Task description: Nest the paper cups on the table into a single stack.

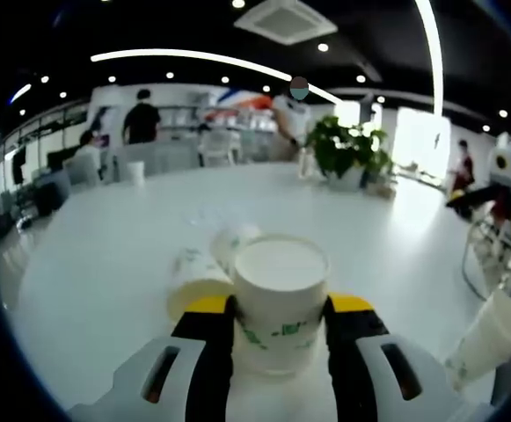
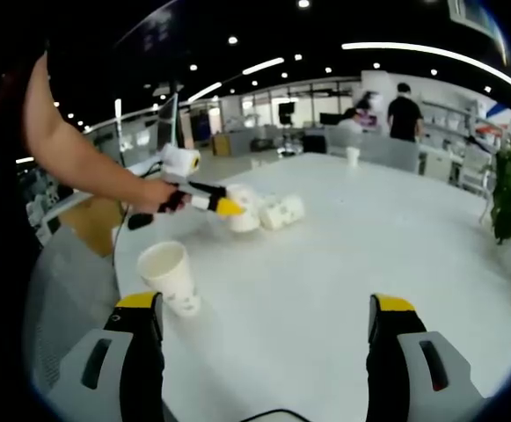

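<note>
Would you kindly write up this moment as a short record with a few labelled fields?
Surface: white table
Left hand-held gripper: shut on an upright paper cup
Right hand-held gripper: open, nothing between its jaws
Cups lying on their sides: two just behind the held cup
Loose upright cup: beside the right gripper's left jaw
Stack: not yet formed

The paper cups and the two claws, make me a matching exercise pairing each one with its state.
Things:
1. left claw
2. right claw
3. upright cup near the right claw
4. cups beyond the held cup

States:
A. lying on their sides
B. open, holding nothing
C. standing on the white table, mouth up
D. shut on a paper cup

Pairs: 1-D, 2-B, 3-C, 4-A
</note>
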`<action>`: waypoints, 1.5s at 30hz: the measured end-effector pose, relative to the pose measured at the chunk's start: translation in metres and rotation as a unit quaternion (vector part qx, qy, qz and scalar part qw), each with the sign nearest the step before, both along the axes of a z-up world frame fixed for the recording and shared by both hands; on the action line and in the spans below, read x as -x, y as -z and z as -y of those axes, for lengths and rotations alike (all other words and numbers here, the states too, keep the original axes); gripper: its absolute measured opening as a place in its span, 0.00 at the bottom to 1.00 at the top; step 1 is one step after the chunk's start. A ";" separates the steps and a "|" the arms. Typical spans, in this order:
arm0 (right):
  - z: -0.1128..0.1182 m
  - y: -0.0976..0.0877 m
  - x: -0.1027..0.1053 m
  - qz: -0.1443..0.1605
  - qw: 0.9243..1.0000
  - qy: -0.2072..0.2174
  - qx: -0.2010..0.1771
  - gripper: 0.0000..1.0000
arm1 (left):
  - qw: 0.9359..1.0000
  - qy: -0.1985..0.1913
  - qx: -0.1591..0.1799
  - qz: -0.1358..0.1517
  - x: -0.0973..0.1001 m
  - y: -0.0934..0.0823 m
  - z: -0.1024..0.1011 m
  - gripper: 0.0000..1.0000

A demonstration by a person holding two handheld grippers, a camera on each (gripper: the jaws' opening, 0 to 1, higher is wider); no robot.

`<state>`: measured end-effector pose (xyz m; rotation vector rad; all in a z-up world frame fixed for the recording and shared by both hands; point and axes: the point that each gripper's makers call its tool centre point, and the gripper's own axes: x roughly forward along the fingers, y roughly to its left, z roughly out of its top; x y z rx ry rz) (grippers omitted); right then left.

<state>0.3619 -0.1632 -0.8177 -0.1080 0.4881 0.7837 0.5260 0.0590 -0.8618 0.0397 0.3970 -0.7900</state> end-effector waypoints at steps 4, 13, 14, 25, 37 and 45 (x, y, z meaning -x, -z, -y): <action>-0.001 -0.001 0.000 0.001 1.000 -0.001 0.000 0.95 | 1.000 -0.004 -0.004 0.003 -0.003 -0.003 -0.005 0.39; -0.003 0.001 0.002 0.000 1.000 -0.001 0.000 0.95 | 1.000 0.000 0.000 0.004 -0.004 -0.011 -0.009 0.38; -0.004 0.001 0.002 0.000 1.000 -0.001 0.000 0.95 | 1.000 0.001 0.000 0.005 -0.005 -0.012 -0.009 0.38; -0.003 0.002 0.000 0.004 1.000 -0.004 0.006 0.96 | 1.000 0.008 -0.006 0.013 -0.004 -0.035 -0.008 0.38; -0.010 -0.001 0.000 0.027 0.999 -0.035 0.012 1.00 | 0.999 0.021 -0.004 0.027 -0.006 -0.061 -0.009 0.38; -0.013 -0.003 -0.002 0.028 0.999 -0.034 0.013 1.00 | 0.999 0.027 -0.004 0.033 -0.007 -0.072 -0.009 0.38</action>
